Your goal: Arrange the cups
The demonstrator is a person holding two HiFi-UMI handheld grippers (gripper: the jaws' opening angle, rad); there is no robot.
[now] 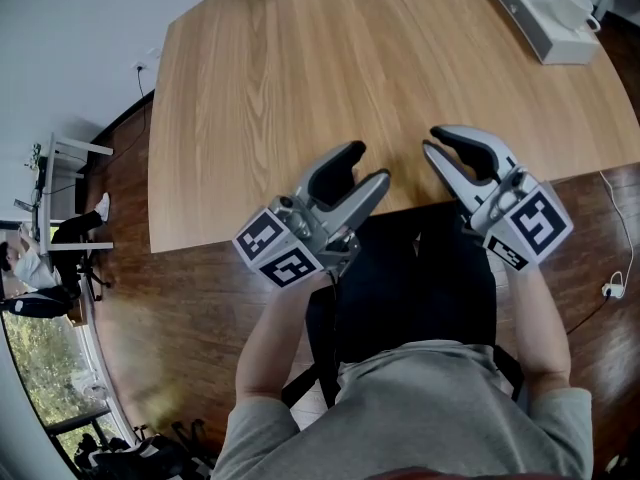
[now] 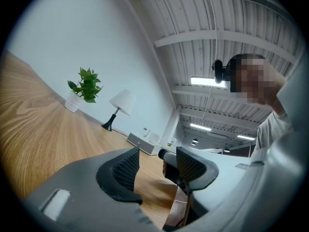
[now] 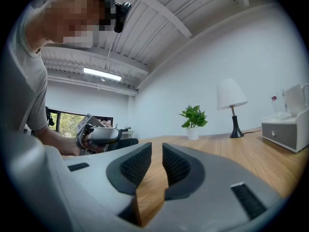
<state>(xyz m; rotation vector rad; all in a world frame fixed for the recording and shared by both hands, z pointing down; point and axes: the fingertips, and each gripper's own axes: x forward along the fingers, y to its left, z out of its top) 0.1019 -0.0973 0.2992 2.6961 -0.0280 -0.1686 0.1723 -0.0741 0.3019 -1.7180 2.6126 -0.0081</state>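
Table (image 1: 300,88), left gripper (image 1: 367,166) parted, right gripper (image 1: 437,141) closed

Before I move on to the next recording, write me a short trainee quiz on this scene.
1. True or false: the left gripper holds a cup.
2. Fill in: the jaws of the right gripper are ___, with nothing between them.
3. Where does the white cup sit? A) on the pale box at the far right edge of the table; B) in the left gripper; C) in the right gripper.
Key: 1 false, its jaws stand apart and empty; 2 shut; 3 A.
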